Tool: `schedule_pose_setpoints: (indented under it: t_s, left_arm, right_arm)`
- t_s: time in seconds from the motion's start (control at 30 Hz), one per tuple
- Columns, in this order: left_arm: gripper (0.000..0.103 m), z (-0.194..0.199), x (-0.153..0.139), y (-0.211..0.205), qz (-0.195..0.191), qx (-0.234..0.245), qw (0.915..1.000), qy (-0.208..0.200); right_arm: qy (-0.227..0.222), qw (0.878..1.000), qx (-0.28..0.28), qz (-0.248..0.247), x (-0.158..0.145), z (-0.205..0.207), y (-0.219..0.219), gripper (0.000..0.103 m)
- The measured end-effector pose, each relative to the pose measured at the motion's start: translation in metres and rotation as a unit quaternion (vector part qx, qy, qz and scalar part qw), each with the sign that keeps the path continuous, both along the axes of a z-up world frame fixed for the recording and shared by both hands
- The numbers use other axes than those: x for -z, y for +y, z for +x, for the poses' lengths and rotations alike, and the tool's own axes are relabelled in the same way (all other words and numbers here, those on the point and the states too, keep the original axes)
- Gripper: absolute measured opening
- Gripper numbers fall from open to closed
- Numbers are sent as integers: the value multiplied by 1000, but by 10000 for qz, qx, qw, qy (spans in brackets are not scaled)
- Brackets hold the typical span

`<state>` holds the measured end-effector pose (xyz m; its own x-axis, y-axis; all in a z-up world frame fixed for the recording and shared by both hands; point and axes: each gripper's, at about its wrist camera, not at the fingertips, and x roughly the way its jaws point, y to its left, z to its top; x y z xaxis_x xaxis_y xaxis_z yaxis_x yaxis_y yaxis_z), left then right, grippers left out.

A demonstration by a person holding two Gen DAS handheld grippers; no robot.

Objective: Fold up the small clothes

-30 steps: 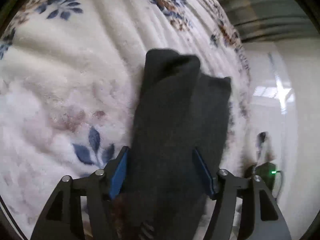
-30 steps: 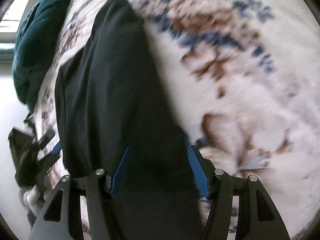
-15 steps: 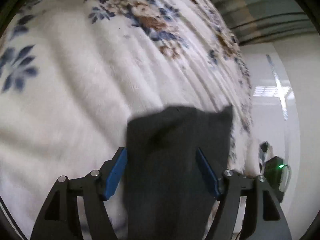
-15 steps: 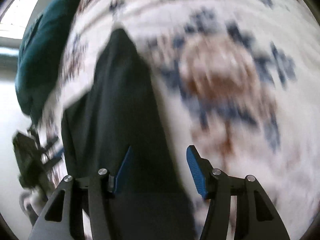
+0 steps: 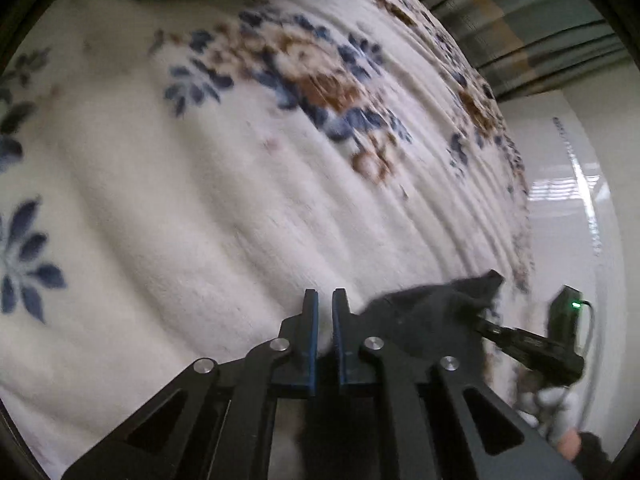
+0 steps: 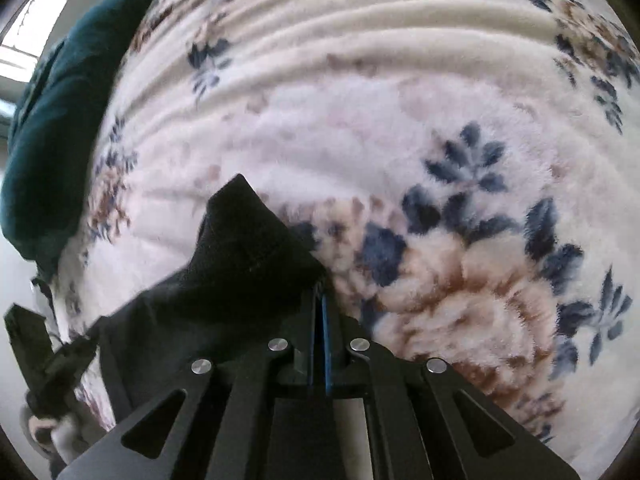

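Both grippers had stood wide over the dark garment (image 6: 248, 264) half a second earlier. Left gripper (image 5: 325, 300) was closing, pads nearly together, cloth just right of it. Right gripper (image 6: 319, 300) had pinched shut on the garment's edge. Fold lift looked ready. Floral blanket (image 5: 200, 208) lay open beyond the garment; bed edge close on its left in the right view.

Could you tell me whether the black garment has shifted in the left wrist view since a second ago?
Yes: the black garment has slid from picture centre toward the lower right, against the floral blanket.
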<state>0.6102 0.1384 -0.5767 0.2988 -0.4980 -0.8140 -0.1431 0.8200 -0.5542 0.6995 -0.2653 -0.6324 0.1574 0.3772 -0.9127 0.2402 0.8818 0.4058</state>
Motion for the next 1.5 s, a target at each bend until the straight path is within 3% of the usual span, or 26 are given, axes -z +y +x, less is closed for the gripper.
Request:
schedule_pose_setpoints:
  t_s: [0.03,0.07,0.1,0.17,0.2,0.3,0.47,0.53,0.57,0.63,0.67,0.73,0.83,0.9,1.07,1.27,1.33,1.43,1.5]
  left_arm:
    - [22,-3,-4,-2,23,42,10000,-13]
    - [53,-7,-8,-6,-34,121,9999,-67]
    - [73,-12,-11,-8,-82,175,9998,-110]
    - [74,-25,-20,-12,-145,247,9993,-233]
    - [74,-32,-23,-14,-183,245,9992,-246]
    - [74,-66,-39,-16,-215,143,9993,-269]
    - [74,-153,-63,-37,184,52,9996,-209]
    - [74,-176,-57,-57,718,328,9968,-143]
    - [74,-186,-47,-68,1334,531,9896,-19]
    - [74,-199,-22,-73,2202,705,9724,321]
    - [76,-203,-14,-66,2246,652,9713,429]
    - [76,-209,-11,-46,1901,315,9797,545]
    - [76,-218,-34,-34,1857,53,9811,542]
    - [74,-229,-46,-34,1741,-5,9831,559]
    - [74,-292,-63,-47,976,182,9918,806]
    - [74,-388,-17,-64,518,24,9814,1850]
    - [74,-414,-1,-73,530,-7,9773,2053]
    - [60,-435,-2,-80,709,-121,9802,1842]
    - [17,-440,-8,-81,884,-197,9815,1687]
  right_arm:
    - [54,9999,65,88,3,6,3,8]
    - [98,9998,75,158,1,5,4,16]
    - [114,9996,12,246,-2,-4,1,20]
    - [50,9998,-112,163,-15,-23,-5,47]
    - [-11,9995,-242,182,-22,-39,-9,50]
    - [114,9981,-603,91,-35,-81,-12,52]
    - [175,9926,-1202,1,-52,-160,-2,52]
    - [164,9892,-1448,-146,-55,-195,7,52]
    - [182,9872,-1569,-229,-54,-209,11,52]
    - [291,9837,-1736,-377,-48,-239,19,52]
    - [319,9835,-1745,-363,-45,-253,20,52]
    - [447,9845,-1659,-355,-40,-273,17,52]
    - [648,9882,-1382,-107,-34,-303,5,52]
    - [880,9889,-1193,61,-29,-328,-7,52]
    - [1488,9816,-1078,511,-16,-403,-25,56]
    - [2185,9657,-1104,869,21,-489,-34,57]
    - [2303,9619,-1030,1059,33,-508,-34,56]
    - [2232,9604,-912,1400,41,-525,-29,56]
    - [2143,9598,-841,1605,44,-530,-18,45]
